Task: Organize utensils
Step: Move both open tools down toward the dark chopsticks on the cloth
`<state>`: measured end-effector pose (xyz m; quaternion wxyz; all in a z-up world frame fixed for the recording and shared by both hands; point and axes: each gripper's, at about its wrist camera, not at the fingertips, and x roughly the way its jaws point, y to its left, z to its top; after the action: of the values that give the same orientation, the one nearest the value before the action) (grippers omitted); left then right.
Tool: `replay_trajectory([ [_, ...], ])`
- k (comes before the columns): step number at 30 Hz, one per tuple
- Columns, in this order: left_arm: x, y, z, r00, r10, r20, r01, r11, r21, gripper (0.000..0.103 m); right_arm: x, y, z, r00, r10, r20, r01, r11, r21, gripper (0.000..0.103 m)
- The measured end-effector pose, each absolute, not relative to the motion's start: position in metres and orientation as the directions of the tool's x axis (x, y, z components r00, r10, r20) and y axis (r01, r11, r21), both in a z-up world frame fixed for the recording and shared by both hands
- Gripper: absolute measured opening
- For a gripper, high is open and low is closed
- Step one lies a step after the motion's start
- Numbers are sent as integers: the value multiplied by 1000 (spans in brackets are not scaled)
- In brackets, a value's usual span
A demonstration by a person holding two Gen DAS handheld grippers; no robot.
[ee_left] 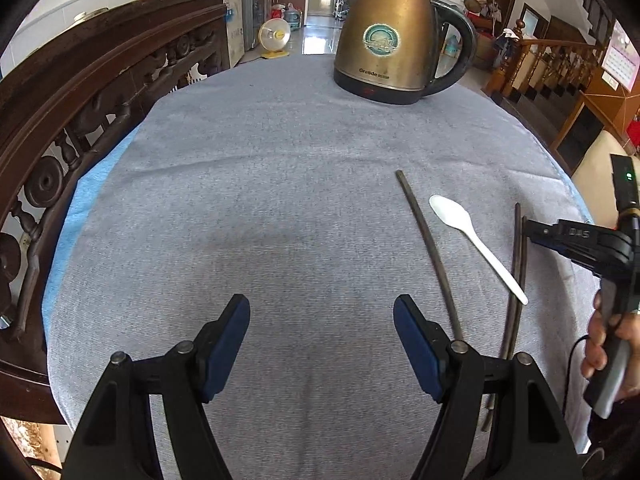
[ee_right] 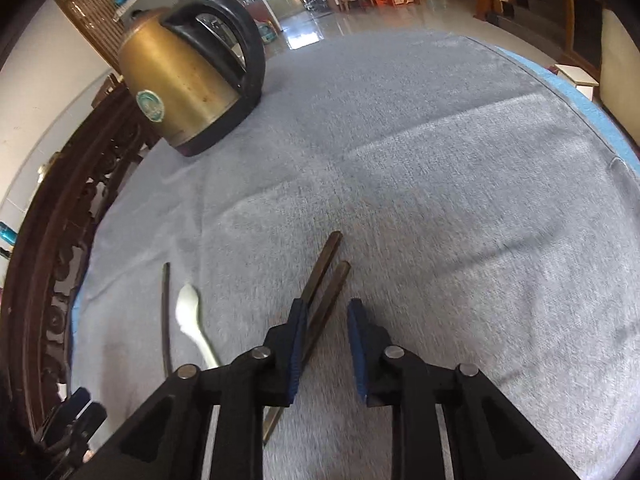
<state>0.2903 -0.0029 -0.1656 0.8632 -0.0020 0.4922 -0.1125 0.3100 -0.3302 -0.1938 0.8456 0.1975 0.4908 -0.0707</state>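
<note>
Your utensils lie on the right part of the worktop (ee_left: 280, 184), which is covered in a grey woven cloth: a white plastic spoon (ee_left: 476, 246) with a smooth oval bowl and a slim handle, a single dark chopstick (ee_left: 430, 256) just to its left, and a pair of dark brown chopsticks (ee_right: 326, 280) to its right. The pair is square-cut at the thick ends, and the spoon's handle tip rests against it.

The only writing you can read is "Gretide" on the brass-coloured metal kettle (ee_left: 390, 36), under a round teal sticker; its handle and base are black plastic. A carved dark wooden rail (ee_left: 80, 120) curves along the left edge.

Your left gripper (ee_left: 322, 316) is spread wide over bare cloth, holding nothing. Your right gripper (ee_right: 328, 312) has its blue pads around the pair, partly closed; one pad touches the sticks, the other stands clear.
</note>
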Motion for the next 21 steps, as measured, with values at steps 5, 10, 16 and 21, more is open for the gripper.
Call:
replay_trajectory([
  [5,287,-3,-167,486,-196,-852,198,974,-111,75,314,-310,-191,469,-33,-883,266,958,106,17],
  [10,284,0,-167,484,-192,-854,193,975,-110,75,306,-304,-189,401,-103,-910,242,970,-3,17],
  [16,292,2,-167,481,-196,-854,200,974,-111,75,298,-327,-185,323,-56,-945,301,952,46,17],
  [21,309,-4,-165,492,-192,-849,226,970,-89,75,313,-320,-185,315,-48,-948,267,963,40,20],
])
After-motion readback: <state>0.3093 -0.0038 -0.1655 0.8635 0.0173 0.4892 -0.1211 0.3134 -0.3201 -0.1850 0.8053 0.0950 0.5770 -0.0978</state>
